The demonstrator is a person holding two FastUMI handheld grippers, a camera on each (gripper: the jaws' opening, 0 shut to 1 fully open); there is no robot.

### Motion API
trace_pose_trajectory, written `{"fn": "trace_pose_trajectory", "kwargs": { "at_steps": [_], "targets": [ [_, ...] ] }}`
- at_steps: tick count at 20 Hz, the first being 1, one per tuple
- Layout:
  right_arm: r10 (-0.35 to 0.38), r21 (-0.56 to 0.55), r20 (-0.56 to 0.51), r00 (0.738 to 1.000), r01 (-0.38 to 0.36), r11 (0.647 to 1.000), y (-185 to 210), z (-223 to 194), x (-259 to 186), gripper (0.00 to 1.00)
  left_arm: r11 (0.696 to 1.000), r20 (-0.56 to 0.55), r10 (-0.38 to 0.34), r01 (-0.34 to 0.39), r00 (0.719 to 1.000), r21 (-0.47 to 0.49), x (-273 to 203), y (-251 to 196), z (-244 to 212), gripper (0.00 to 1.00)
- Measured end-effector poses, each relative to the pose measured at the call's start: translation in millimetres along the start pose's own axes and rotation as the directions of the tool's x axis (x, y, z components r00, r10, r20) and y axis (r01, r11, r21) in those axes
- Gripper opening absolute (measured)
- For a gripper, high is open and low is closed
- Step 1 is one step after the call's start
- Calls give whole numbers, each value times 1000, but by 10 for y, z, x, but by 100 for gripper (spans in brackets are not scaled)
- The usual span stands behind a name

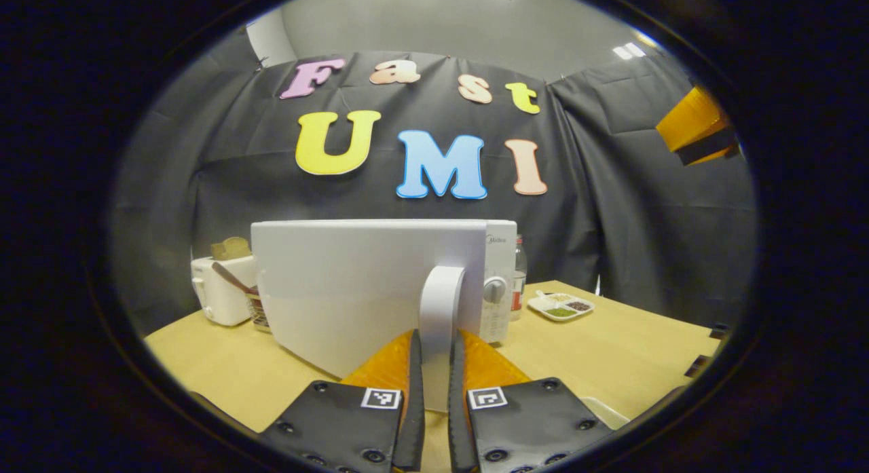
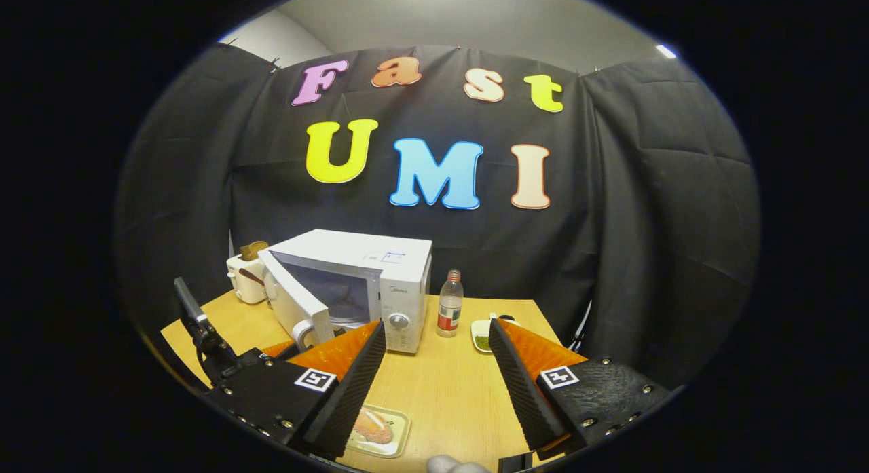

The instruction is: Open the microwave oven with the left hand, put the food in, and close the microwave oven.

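The white microwave (image 1: 499, 256) stands on the table with its door (image 1: 353, 290) swung partly open toward me. My left gripper (image 1: 436, 337) is shut on the door's white curved handle (image 1: 441, 296), a finger on each side. In the right gripper view the microwave (image 2: 400, 269) sits at centre left, its door (image 2: 292, 303) ajar, with the left gripper (image 2: 282, 349) at the handle. My right gripper (image 2: 437, 327) hovers open above the table, nothing between its fingers. The food (image 2: 373, 425) lies on a small pale tray (image 2: 400, 422) just below its left finger.
A white toaster (image 1: 217, 290) stands left of the microwave. To the microwave's right are a plastic bottle (image 2: 449, 313) and a small divided dish (image 1: 562, 307). The wooden table (image 2: 448, 385) has bare room in front. Black cloth walls enclose the booth.
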State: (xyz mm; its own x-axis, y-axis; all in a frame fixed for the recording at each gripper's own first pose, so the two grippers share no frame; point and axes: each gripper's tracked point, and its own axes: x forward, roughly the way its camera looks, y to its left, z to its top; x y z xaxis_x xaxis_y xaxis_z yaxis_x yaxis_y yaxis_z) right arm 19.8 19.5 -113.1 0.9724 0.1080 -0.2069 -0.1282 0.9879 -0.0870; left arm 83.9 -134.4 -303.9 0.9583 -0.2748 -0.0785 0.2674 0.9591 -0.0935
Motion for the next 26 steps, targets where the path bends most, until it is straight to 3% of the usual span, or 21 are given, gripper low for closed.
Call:
{"fn": "trace_pose_trajectory", "kwargs": {
  "at_steps": [9, 20, 26],
  "targets": [
    [84, -20, 6, 996, -84, 996, 651, 67, -80, 94, 998, -19, 57, -57, 998, 5, -792, 621, -68, 23],
    [166, -41, -6, 986, -167, 985, 1229, 61, -38, 94, 970, -55, 244, -245, 968, -2, -1384, 1672, -128, 22],
    [197, -23, -19, 980, -197, 980, 1424, -25, 38, 94, 971, -79, 235, -237, 969, -23, -1482, 1893, -144, 22]
  ]
}}
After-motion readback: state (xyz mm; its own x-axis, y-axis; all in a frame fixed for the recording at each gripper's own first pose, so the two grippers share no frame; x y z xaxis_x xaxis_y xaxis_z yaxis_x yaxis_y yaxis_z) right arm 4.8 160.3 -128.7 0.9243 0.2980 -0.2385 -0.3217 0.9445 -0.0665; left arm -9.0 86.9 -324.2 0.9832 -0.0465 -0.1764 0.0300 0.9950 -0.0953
